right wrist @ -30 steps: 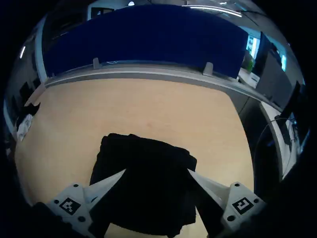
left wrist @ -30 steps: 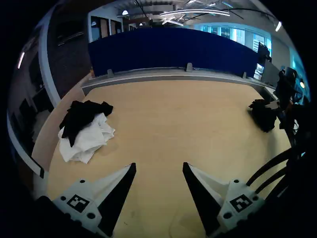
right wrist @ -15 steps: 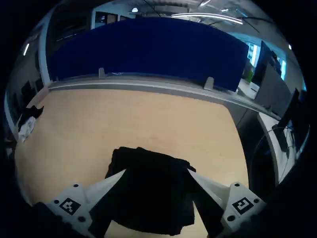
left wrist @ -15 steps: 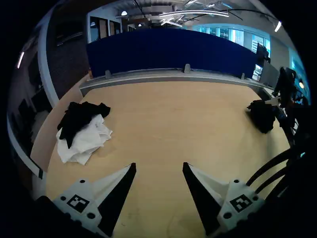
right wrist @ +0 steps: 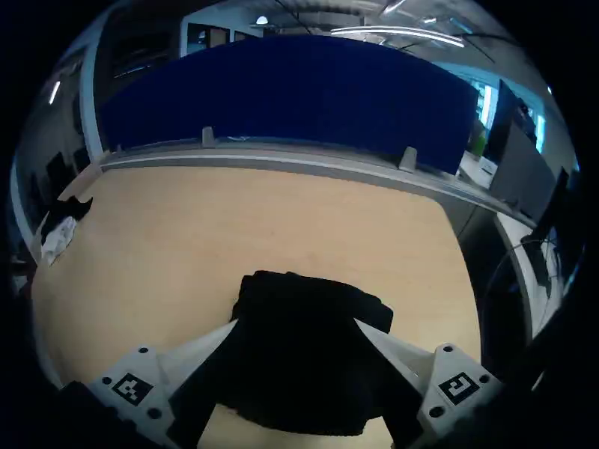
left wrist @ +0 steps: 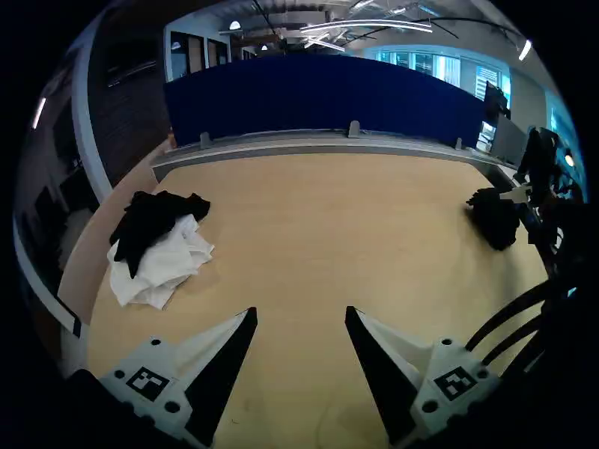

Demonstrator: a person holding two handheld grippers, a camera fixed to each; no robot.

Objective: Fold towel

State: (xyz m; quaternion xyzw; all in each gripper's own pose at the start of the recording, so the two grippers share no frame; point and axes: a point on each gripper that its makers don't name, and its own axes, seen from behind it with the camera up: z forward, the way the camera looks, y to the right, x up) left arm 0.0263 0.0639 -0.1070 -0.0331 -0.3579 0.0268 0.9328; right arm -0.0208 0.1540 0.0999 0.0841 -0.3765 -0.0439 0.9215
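Nearest, the right tool [right wrist: 297, 323] stands spread wide with the black towel [right wrist: 299, 359] bunched between its 2 fingers on the near right part of the worktop [left wrist: 329, 217]; whether the pads actually press the cloth I cannot tell. Over the last second that towel has drawn in from a broad flat slab to a narrower, thicker bundle, and the view has swung a little to the left. I take this to mean a fold is done and the bundle is being squared up or moved aside. The left tool [left wrist: 299, 310] has stayed wide and empty over bare wood, hardly shifting. Further off on the left lies a loose pile of black and white cloths [left wrist: 157, 247], probably waiting. The worktop is pale matte wood. Behind it run a grey rail [left wrist: 322, 142] and a blue partition [left wrist: 322, 93], then office windows [left wrist: 442, 63] and strip lights [left wrist: 367, 24].
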